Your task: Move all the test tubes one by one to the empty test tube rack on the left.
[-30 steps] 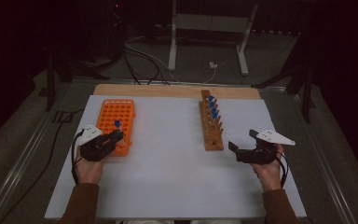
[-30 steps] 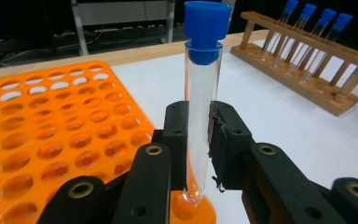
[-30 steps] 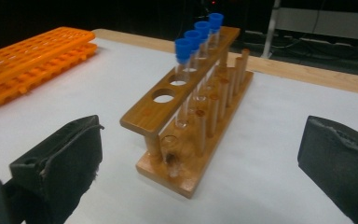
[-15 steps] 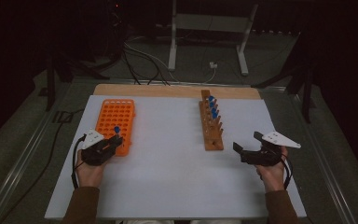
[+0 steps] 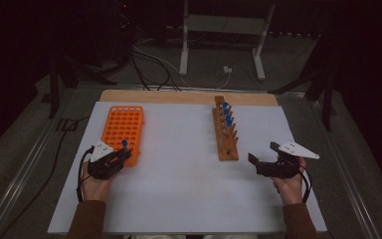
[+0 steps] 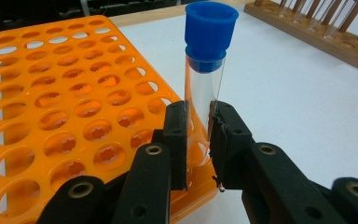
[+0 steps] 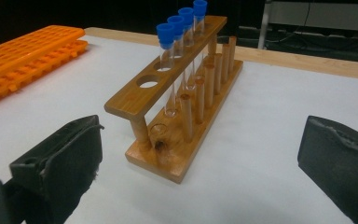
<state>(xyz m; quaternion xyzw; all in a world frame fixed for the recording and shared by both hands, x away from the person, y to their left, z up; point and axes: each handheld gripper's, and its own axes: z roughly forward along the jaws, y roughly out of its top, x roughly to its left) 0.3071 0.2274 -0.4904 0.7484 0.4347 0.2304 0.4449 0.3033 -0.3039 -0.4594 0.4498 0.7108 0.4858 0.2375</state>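
My left gripper (image 5: 124,152) (image 6: 198,112) is shut on a clear test tube with a blue cap (image 5: 124,144) (image 6: 205,88). It holds the tube upright over the near right corner of the orange rack (image 5: 122,124) (image 6: 51,93), whose holes look empty. My right gripper (image 5: 262,154) (image 7: 200,140) stands open and empty, just to the right of the near end of the wooden rack (image 5: 227,142) (image 7: 168,88). Several blue-capped tubes (image 5: 225,113) (image 7: 182,28) stand at the far end of that wooden rack, and its nearer holes are empty.
Both racks sit on a white board (image 5: 179,189) with a wooden strip (image 5: 179,96) along its far edge. Beyond it, cables (image 5: 154,64) and a metal stand (image 5: 224,30) lie on the dark floor. Metal rails (image 5: 25,174) flank the board.
My left gripper, with the tube in it, has drifted slightly toward the near end of the orange rack. My right gripper has barely shifted.
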